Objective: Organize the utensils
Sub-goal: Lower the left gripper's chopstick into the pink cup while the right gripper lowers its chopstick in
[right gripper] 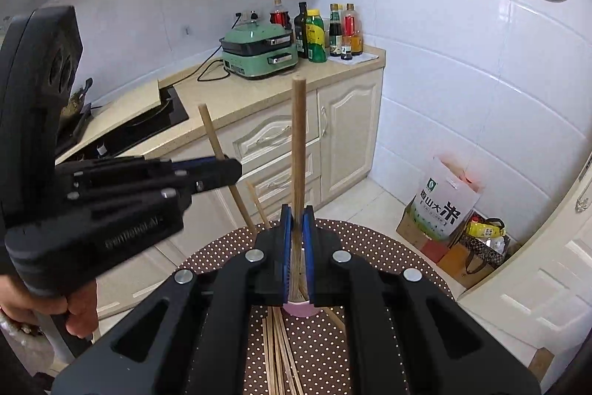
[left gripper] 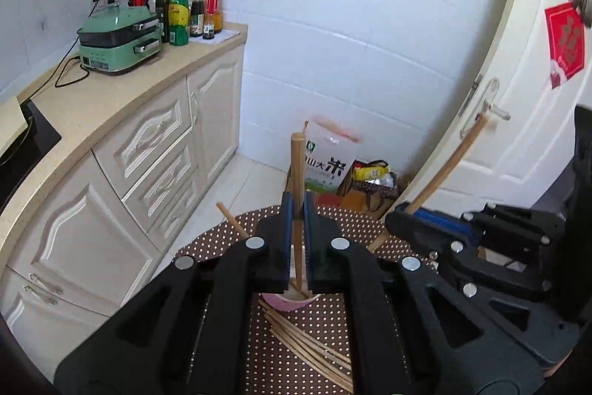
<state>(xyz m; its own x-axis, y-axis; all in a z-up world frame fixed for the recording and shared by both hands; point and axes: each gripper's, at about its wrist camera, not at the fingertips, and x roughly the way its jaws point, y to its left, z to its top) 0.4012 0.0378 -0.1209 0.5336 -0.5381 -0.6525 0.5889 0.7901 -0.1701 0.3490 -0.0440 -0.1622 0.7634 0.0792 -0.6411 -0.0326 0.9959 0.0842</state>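
In the left wrist view my left gripper [left gripper: 298, 206] is shut on a wooden chopstick [left gripper: 297, 165] that stands upright above a pink cup [left gripper: 292, 304]. At the right, my right gripper [left gripper: 397, 210] is shut on another chopstick [left gripper: 451, 161], which slants up to the right. In the right wrist view the right gripper [right gripper: 298, 215] clamps its chopstick [right gripper: 298, 136] over the pink cup [right gripper: 299, 310]. The left gripper [right gripper: 236, 170] comes in from the left with its chopstick [right gripper: 214, 136]. Several loose chopsticks [left gripper: 307, 343] [right gripper: 277, 350] lie on the dotted tablecloth [left gripper: 207, 247] [right gripper: 370, 239]. One more chopstick [left gripper: 231, 221] leans out of the cup.
A beige counter [right gripper: 236, 95] with cabinets runs along the left, carrying a green cooker [right gripper: 259, 52], bottles [right gripper: 325, 32] and a hob [right gripper: 148, 124]. A rice bag [right gripper: 444, 198] and boxes stand on the floor by the white door [left gripper: 518, 99]. A person's hand [right gripper: 77, 313] holds the left gripper's handle.
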